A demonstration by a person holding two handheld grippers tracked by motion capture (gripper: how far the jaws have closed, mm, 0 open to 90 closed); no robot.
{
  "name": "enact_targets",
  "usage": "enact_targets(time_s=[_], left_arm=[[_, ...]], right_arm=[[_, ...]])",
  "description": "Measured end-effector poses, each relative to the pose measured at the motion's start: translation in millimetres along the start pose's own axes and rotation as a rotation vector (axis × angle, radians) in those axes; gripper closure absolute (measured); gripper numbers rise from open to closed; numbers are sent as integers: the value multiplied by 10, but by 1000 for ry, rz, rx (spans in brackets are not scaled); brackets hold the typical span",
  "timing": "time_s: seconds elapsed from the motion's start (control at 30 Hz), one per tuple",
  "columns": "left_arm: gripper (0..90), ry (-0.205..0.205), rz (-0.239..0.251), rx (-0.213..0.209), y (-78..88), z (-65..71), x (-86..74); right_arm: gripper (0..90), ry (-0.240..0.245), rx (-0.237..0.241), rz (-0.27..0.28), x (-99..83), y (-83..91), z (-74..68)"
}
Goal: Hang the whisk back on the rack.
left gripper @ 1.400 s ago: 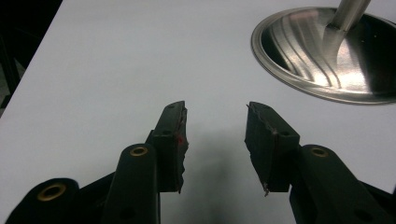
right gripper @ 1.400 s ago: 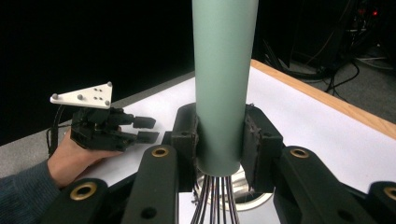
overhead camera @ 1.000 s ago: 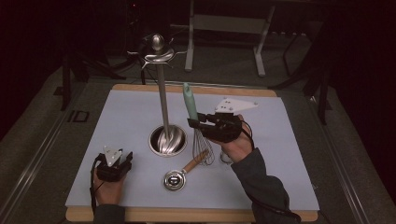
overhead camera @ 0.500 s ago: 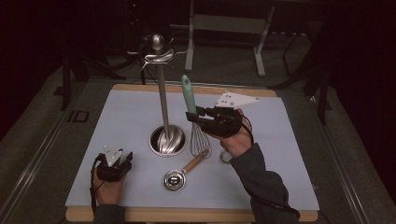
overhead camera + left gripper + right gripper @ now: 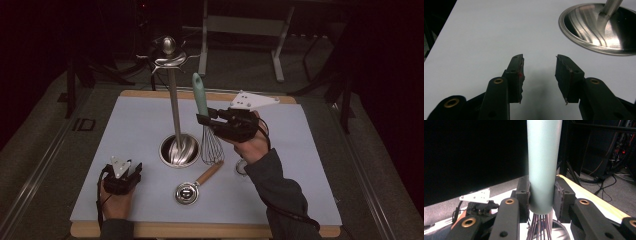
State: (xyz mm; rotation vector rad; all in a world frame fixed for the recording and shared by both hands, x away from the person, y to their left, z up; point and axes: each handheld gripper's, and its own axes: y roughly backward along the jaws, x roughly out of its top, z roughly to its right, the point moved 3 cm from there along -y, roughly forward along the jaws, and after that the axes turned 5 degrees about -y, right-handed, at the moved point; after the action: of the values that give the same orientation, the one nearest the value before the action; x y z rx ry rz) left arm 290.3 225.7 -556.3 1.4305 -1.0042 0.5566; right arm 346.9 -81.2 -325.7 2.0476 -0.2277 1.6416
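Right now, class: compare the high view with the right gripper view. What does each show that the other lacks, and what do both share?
High view alone: the wooden-handled strainer lying on the mat and the stand's hooked top.

Right gripper view alone: close up, the pads pressing both sides of the whisk handle, just above the wires.

Shared: the right hand-held gripper shut on the upright whisk, and the left hand-held gripper farther off.
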Motion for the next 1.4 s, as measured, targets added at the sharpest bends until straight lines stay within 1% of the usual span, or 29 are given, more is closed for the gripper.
enact_targets(time_s=[0.23, 0.33, 0.57, 0.77, 0.9, 1.07, 1.23, 1.4], left_arm=[[584, 2, 4, 0, 1, 1, 0], [583, 1, 2, 0, 2, -1, -1], [583, 2, 2, -1, 2, -3, -1], [583, 4, 5, -1, 1, -3, -1], [583, 5, 5, -2, 1, -3, -1], [583, 5, 5, -2, 2, -4, -1], [582, 5, 6, -1, 1, -3, -1], [582, 5, 6, -1, 1, -3, -1]], right_arm=[[693, 14, 20, 11, 118, -43, -70], [693, 13, 26, 10, 153, -81, -84], [693, -5, 39, -2, 195, -190, -64], [692, -20, 47, -17, 187, -282, -26], [689, -28, 70, -20, 172, -331, 11], [675, -39, 80, -30, 178, -377, 27], [633, -53, 68, -31, 183, -395, 49], [595, -34, 32, -49, 163, -386, 65]])
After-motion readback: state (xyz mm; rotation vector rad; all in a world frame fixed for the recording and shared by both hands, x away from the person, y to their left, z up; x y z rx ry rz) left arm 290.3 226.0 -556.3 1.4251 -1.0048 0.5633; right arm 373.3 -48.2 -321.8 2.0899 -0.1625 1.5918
